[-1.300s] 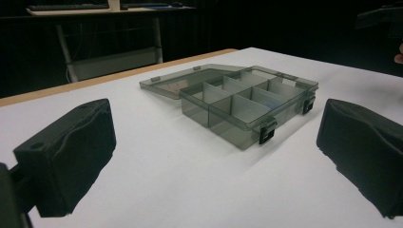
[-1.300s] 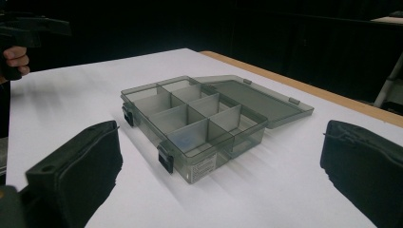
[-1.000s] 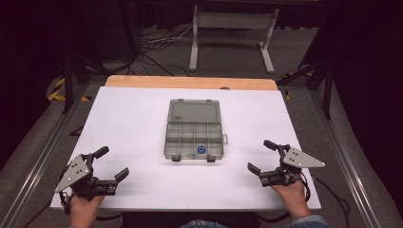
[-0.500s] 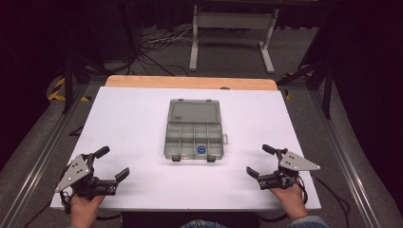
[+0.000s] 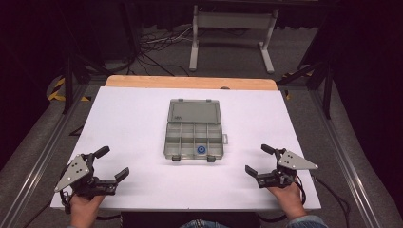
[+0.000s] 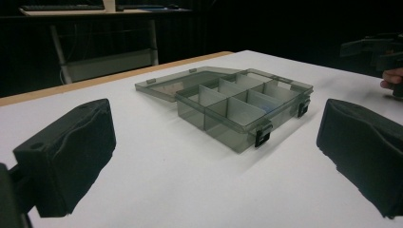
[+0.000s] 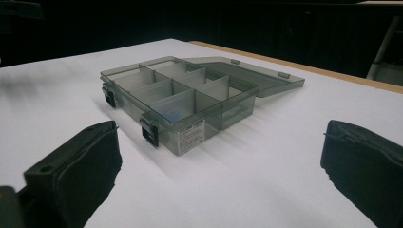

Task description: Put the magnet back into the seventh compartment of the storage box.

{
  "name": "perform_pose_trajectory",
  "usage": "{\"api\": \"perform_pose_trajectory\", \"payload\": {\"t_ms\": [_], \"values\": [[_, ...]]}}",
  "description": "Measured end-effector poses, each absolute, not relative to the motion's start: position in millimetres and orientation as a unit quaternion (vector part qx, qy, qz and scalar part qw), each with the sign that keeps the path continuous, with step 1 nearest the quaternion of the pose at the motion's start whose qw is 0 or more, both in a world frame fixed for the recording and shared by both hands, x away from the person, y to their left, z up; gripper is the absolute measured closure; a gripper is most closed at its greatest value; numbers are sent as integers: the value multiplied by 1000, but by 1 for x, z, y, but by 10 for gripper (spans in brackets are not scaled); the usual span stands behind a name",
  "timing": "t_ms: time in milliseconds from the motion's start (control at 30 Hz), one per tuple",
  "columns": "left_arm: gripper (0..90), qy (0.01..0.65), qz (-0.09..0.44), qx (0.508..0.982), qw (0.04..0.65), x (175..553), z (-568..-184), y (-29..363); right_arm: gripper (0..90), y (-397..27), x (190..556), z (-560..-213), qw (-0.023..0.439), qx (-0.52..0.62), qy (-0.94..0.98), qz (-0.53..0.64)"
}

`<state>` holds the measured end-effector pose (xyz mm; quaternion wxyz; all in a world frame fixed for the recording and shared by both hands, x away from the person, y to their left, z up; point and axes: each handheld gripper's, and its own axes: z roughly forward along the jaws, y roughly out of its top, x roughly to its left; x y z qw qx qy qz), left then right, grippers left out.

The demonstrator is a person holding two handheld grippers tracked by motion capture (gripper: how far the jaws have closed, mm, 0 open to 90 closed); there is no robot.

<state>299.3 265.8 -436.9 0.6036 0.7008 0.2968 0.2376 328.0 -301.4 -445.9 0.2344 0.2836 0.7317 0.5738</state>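
On the white worktop (image 5: pixel 142 123), seen from above, a grey compartment box (image 5: pixel 194 134) is set at the centre with its lid (image 5: pixel 193 111) folded flat away from the person, so that every cell is laid open to reach. A small blue round item (image 5: pixel 201 150) is seen in a cell of the near row. The left gripper (image 5: pixel 108 165) and the right gripper (image 5: pixel 256 159) are held low at the near corners, well apart from the box, jaws parted and nothing between them; a resting stance is suggested, each hand kept equally placed for a reach inward.

Along the left gripper view, the box (image 6: pixel 244 107) is framed between two widely separated black jaws, its two black latches (image 6: pixel 263 135) turned toward the near edge, undone.

Along the right gripper view, the same box (image 7: pixel 178 102) is framed between spread jaws, a faint blue shape visible through a divider wall and a printed label (image 7: pixel 191 135) shown on its side.
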Motion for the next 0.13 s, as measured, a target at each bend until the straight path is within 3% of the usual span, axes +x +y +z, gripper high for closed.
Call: {"api": "perform_pose_trajectory", "payload": {"t_ms": [133], "values": [[1,296,234,701,605,299,-437,266,0,-301,327,-445,239,283,730,574]]}}
